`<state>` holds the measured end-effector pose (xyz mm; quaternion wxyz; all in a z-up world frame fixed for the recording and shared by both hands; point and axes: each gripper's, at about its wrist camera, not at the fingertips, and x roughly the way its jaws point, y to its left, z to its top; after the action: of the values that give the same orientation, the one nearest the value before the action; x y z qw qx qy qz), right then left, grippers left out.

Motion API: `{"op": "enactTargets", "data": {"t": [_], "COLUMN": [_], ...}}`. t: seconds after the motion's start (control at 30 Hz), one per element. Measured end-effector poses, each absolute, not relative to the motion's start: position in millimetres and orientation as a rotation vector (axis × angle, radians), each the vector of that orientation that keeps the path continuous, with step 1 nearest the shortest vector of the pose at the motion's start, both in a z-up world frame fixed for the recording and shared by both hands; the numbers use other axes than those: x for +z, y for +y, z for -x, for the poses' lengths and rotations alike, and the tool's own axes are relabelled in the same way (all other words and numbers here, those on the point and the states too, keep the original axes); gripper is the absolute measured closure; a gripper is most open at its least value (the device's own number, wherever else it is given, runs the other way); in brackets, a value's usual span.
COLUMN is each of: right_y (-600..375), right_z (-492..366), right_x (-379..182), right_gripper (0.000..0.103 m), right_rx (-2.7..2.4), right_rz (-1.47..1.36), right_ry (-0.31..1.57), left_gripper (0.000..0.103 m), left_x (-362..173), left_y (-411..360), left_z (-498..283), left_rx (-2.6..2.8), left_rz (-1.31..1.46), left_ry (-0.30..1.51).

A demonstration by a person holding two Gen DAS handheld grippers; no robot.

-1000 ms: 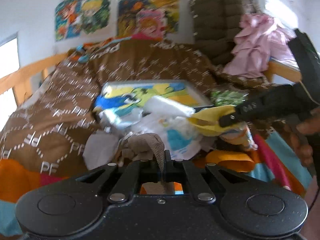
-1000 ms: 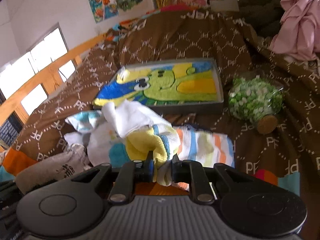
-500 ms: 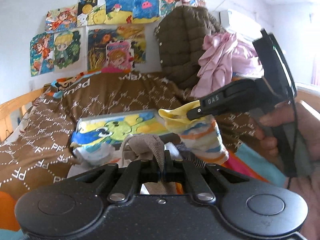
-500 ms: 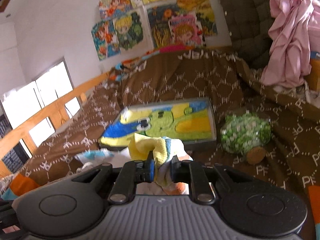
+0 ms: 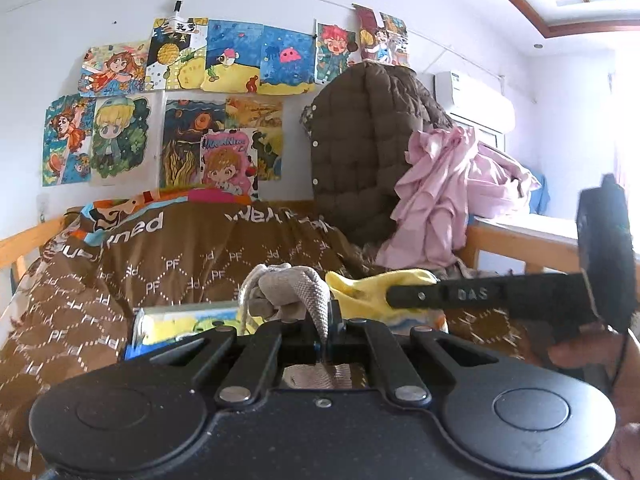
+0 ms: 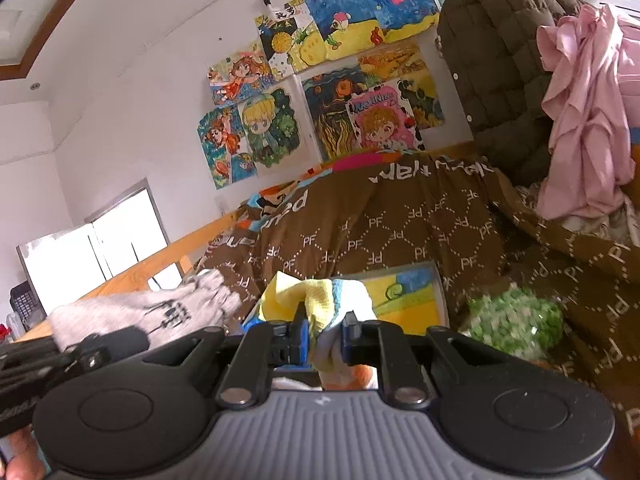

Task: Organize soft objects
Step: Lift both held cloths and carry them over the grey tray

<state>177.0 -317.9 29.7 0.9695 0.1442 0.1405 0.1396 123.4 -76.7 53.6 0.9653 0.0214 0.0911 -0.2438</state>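
Note:
My left gripper (image 5: pixel 326 322) is shut on a grey-beige sock (image 5: pixel 294 290) that bunches above its jaws. In the right wrist view that grey sock (image 6: pixel 144 314) sticks out from the left gripper at the lower left. My right gripper (image 6: pixel 324 334) is shut on a yellow, blue and white sock (image 6: pixel 320 300), whose lower end hangs below the jaws. The left wrist view shows that yellow sock (image 5: pixel 368 290) pinched in the right gripper's fingers (image 5: pixel 440 294), just right of my grey sock. Both socks are lifted above the bed. The sock pile below is hidden.
A shallow tray with a cartoon picture (image 6: pixel 408 292) lies on the brown patterned quilt (image 6: pixel 400 224), and a green-and-white bundle (image 6: pixel 516 324) sits to its right. A brown padded jacket (image 5: pixel 360 152) and pink cloth (image 5: pixel 444 196) hang at the bed's far end. A wooden rail (image 6: pixel 160 268) runs along the left.
Both grippers have risen and tilted up from the sock pile, each carrying its sock. The pile has dropped out of view and the wall pictures now fill the upper frames.

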Motion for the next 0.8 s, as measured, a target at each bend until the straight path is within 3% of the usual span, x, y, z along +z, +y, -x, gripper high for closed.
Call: {"op": "enactTargets", "data": {"t": [0.47, 0.8], "right_y": [-298, -263], "right_z": [-322, -385], "right_x": [8, -23], "right_gripper": [0.086, 0.086], "right_rx": [0.273, 0.313], "right_rz": [-0.397, -0.433], "right_ry": [0.288, 0.352], "left_gripper": [0.101, 0.101], "left_x": [27, -13], "left_y": [-35, -1], "left_z": [-287, -349], "left_rx": [-0.38, -0.338], "left_rz": [0.146, 0.25], "left_ry": [0.192, 0.288]}}
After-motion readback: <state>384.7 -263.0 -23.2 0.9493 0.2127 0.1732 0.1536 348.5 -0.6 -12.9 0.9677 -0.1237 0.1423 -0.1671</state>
